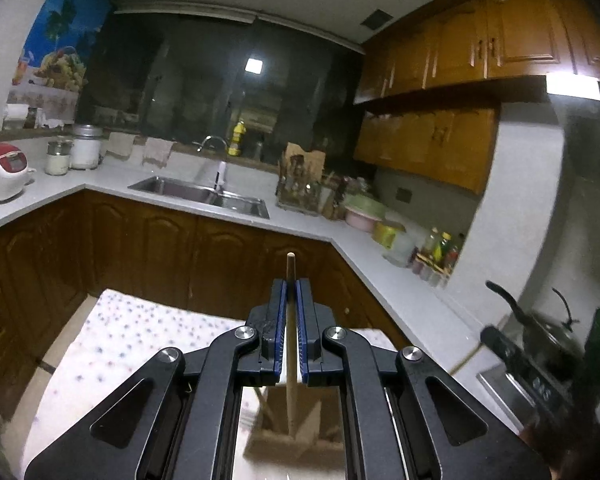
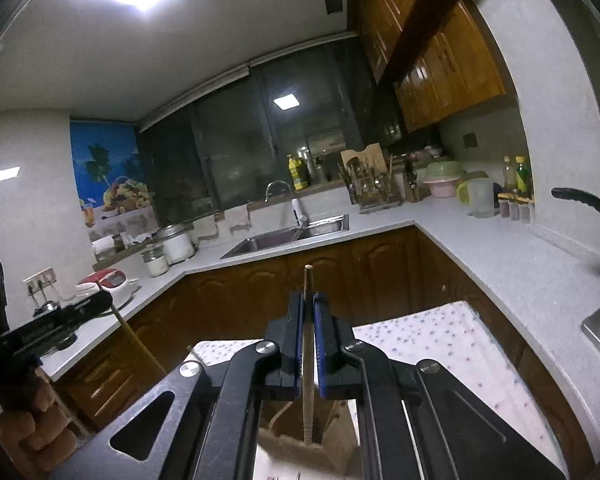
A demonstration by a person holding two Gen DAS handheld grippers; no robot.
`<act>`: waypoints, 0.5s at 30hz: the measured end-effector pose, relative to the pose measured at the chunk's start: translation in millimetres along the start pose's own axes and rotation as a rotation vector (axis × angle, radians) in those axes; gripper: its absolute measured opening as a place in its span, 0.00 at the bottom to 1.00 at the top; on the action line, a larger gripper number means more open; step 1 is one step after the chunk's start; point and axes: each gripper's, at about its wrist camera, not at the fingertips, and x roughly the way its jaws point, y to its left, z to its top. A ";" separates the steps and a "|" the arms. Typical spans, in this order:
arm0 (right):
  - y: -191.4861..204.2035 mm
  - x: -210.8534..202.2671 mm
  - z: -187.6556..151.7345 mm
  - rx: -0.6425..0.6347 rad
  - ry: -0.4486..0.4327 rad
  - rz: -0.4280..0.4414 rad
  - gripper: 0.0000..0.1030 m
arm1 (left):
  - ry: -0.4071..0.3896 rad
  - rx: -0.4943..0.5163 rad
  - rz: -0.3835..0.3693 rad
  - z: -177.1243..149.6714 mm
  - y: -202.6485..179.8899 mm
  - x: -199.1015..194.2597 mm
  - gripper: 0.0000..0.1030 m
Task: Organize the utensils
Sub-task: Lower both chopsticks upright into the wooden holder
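My left gripper (image 1: 291,285) is shut on a wooden chopstick (image 1: 290,268) that stands upright between the pads, its lower end down in a wooden holder (image 1: 288,440) below the jaws. My right gripper (image 2: 308,298) is shut on another wooden chopstick (image 2: 307,276), also upright, its lower end in the same kind of wooden holder (image 2: 300,440). The right gripper shows at the right edge of the left wrist view (image 1: 540,368). The left gripper shows at the left edge of the right wrist view (image 2: 56,320).
A table with a dotted white cloth (image 1: 132,340) lies under both grippers. Behind it runs a white counter (image 1: 80,184) with a sink (image 1: 204,196), a rice cooker (image 1: 0,170), a utensil rack (image 1: 300,188), bowls (image 1: 362,208) and bottles (image 1: 440,248). A black pan (image 1: 548,332) sits right.
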 end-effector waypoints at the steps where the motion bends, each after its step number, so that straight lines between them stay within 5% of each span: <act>1: 0.1 6.1 -0.5 -0.002 -0.001 -0.001 0.05 | -0.003 -0.004 0.007 -0.6 0.8 6.0 0.04; 15: -13.6 48.3 -50.0 -0.014 0.075 -0.039 0.05 | 0.100 -0.011 0.039 -70.2 13.3 66.8 0.04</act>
